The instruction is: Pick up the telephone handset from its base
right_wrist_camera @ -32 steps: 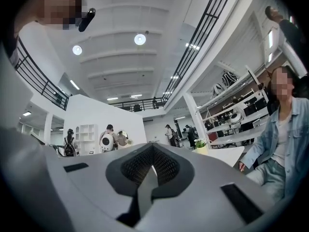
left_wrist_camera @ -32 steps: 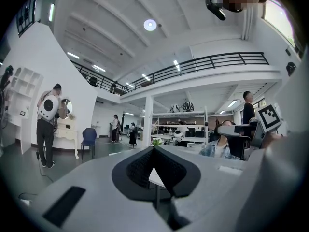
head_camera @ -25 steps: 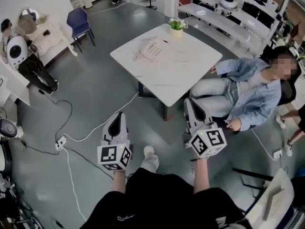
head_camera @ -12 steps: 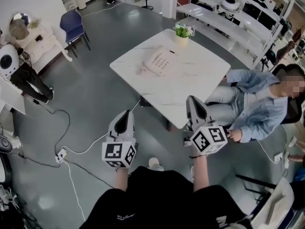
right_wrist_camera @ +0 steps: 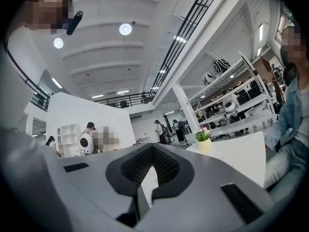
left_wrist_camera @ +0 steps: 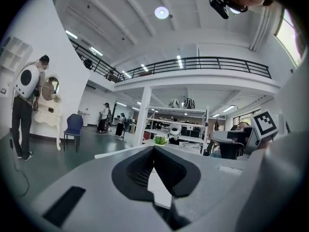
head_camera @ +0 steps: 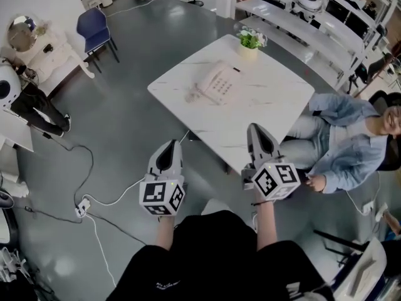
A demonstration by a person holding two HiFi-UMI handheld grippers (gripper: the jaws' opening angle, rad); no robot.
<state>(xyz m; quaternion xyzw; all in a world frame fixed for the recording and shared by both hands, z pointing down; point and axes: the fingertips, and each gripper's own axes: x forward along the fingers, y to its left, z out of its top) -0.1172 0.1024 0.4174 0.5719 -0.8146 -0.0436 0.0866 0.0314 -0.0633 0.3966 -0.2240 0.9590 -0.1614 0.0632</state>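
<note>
where grey floor [head_camera: 125, 124] spreads, a white table [head_camera: 272, 105] bears a telephone [head_camera: 216, 83].

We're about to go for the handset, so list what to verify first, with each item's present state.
1. Telephone on the table, handset on its base: ok.
2. Left claw empty: ok, shut on nothing.
3. Right claw empty: ok, shut on nothing.
4. Claws opened for a grasp: not ok, both are shut.
5. Claws at the telephone: not ok, both are well short of it.
6. Room round the telephone: ok, the potted plant stands apart at the far corner.
</note>
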